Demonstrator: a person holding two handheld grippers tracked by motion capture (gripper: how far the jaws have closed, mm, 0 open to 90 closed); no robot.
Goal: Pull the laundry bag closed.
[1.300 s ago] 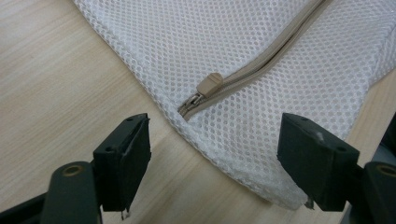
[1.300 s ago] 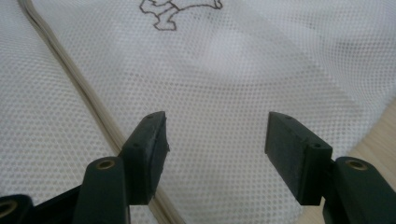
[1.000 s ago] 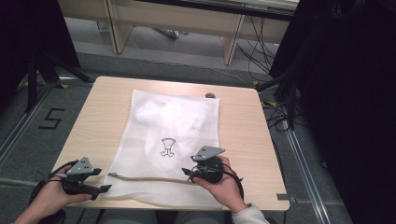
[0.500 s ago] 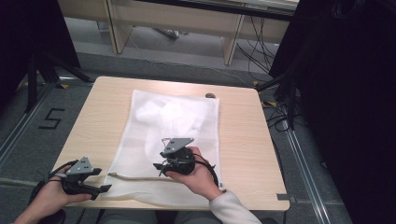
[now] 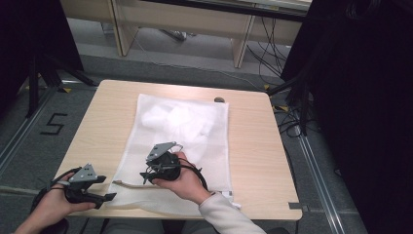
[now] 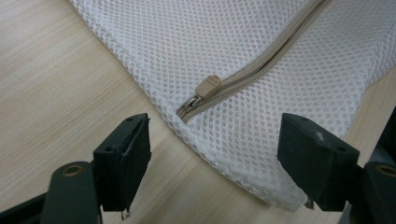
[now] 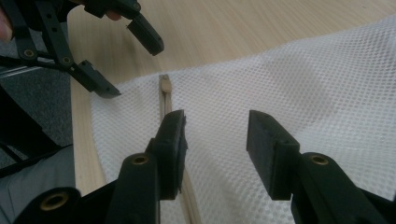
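Note:
A white mesh bag (image 5: 185,131) lies flat on the wooden table (image 5: 258,146), something white bunched inside its far half. A beige zipper (image 5: 127,184) runs along its near edge; the zipper pull (image 6: 208,86) sits at the left end. My left gripper (image 5: 108,196) rests at the table's near left corner, open, the pull just beyond its jaws (image 6: 217,122). My right gripper (image 5: 145,176) hovers over the bag's near part, pointing left along the zipper (image 7: 164,88). Its jaws (image 7: 217,119) have just been closing and still stand apart with nothing pinched between them. The left gripper (image 7: 130,67) shows beyond them.
A small dark object (image 5: 219,100) lies at the table's far edge. Bare wood flanks the bag left and right. Black drapes and cables (image 5: 292,117) stand to the right of the table, and a "5" mark (image 5: 53,124) is on the floor at left.
The right hand has carried its gripper leftward over the bag's near part, toward the zipper's left end, with the jaws narrowing. The left gripper has stayed put.

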